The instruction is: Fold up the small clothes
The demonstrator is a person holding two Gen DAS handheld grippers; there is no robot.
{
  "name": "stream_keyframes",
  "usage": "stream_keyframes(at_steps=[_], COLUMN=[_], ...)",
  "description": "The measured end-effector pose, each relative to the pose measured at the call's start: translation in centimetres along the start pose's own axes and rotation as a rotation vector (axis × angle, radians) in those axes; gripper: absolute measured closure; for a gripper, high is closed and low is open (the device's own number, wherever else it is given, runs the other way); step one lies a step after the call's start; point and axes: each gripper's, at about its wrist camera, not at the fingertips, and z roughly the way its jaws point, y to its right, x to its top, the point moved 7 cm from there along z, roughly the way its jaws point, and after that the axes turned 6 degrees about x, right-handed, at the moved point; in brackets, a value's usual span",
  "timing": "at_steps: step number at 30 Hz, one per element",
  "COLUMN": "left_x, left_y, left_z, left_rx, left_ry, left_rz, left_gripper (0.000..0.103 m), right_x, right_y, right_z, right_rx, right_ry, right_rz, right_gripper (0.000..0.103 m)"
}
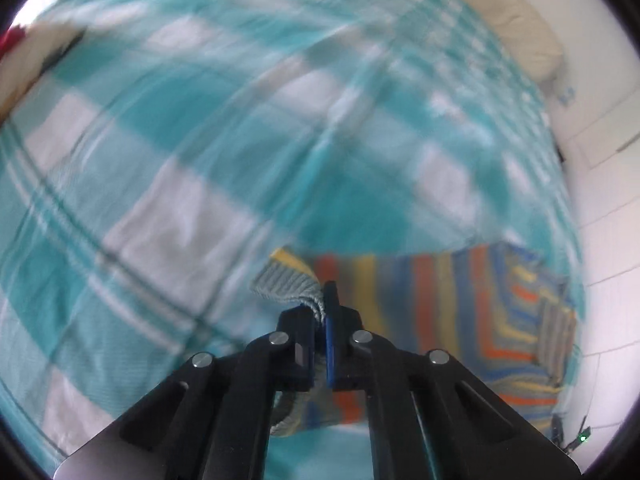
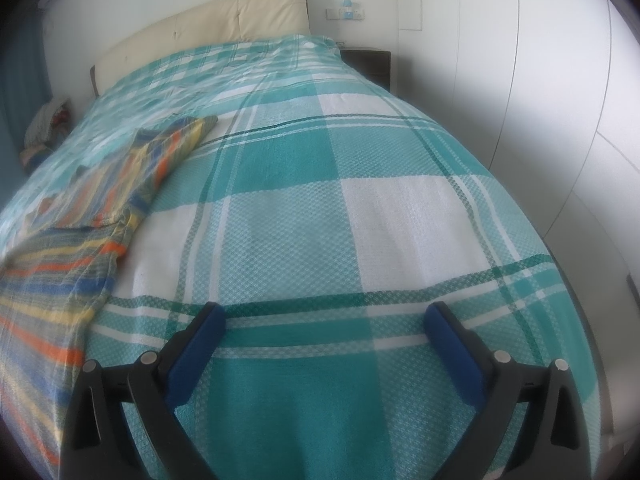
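The fold has only begun. The left gripper (image 1: 325, 312) is clamped tight on the grey ribbed hem of the striped knit (image 1: 460, 304), a corner lifted off the bed (image 1: 160, 184). In the right view the knit lies mostly spread at nine o'clock, unfolded. The right gripper (image 2: 326, 322) gapes wide, empty, over bare blanket. Every fold remains.

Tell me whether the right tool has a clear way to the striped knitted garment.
Probably yes: the right tool is open and empty over the teal checked bedspread, nothing between it and the striped knitted garment at its left.
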Motion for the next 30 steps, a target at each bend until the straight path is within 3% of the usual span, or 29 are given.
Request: stream_keyframes(at_steps=[5,8,11,12,14,15,16,20,24,28,30], left_x=[1.5,-0.7,-3.6,-4.5,-6.5,-7.4,-8.2,-9.7,-7.2,-1.7,-0.3], left_y=[14.2,23.8,30.5,32.3,34.7,35.3,35.5,33.9,27.9,19.1,16.1], left_z=[-6.5,-8.0,-7.1,-6.2,-3.9,-2.9,-2.4,-3.1,-4.4,-4.2,-3.5], left_rx=[-0.134,-0.196,-0.237,-0.245,-0.258,-0.246,-0.234,-0.217,-0.100,0.001,0.000], left_ry=[0.123,0.141,0.126,0.124,0.079,0.052,0.048,0.048,0.108,0.114,0.091], left_rz=[0.249,0.421,0.536,0.556,0.574,0.577,0.580,0.637,0.651,0.425,0.322], left_gripper=[0.101,0.101,0.099,0.094,0.054,0.023,0.018,0.018,0.013,0.013,0.013], right_x=[0.0,0.0,0.0,0.0,0.0,0.0,0.0,0.0,0.0,0.0,0.0], right_y=[-0.1,-0.1,-0.1,-0.1,-0.1,-0.1,0.0,0.0,-0.1,-0.2,-0.3], right_z=[0.2,0.3,0.3,0.3,0.3,0.2,0.2,0.3,0.3,0.4,0.5], right_rx=[-0.006,-0.008,-0.009,-0.008,-0.008,-0.008,-0.008,-0.005,-0.015,-0.026,-0.026], right_ry=[-0.003,-0.003,-0.003,-0.003,-0.003,-0.003,-0.002,-0.002,-0.008,-0.012,-0.012], right_rz=[-0.004,-0.005,-0.006,-0.006,-0.005,-0.006,-0.006,-0.003,-0.010,-0.018,-0.019], right_gripper=[0.004,0.004,0.004,0.004,0.004,0.004,0.004,0.004,0.003,0.003,0.003])
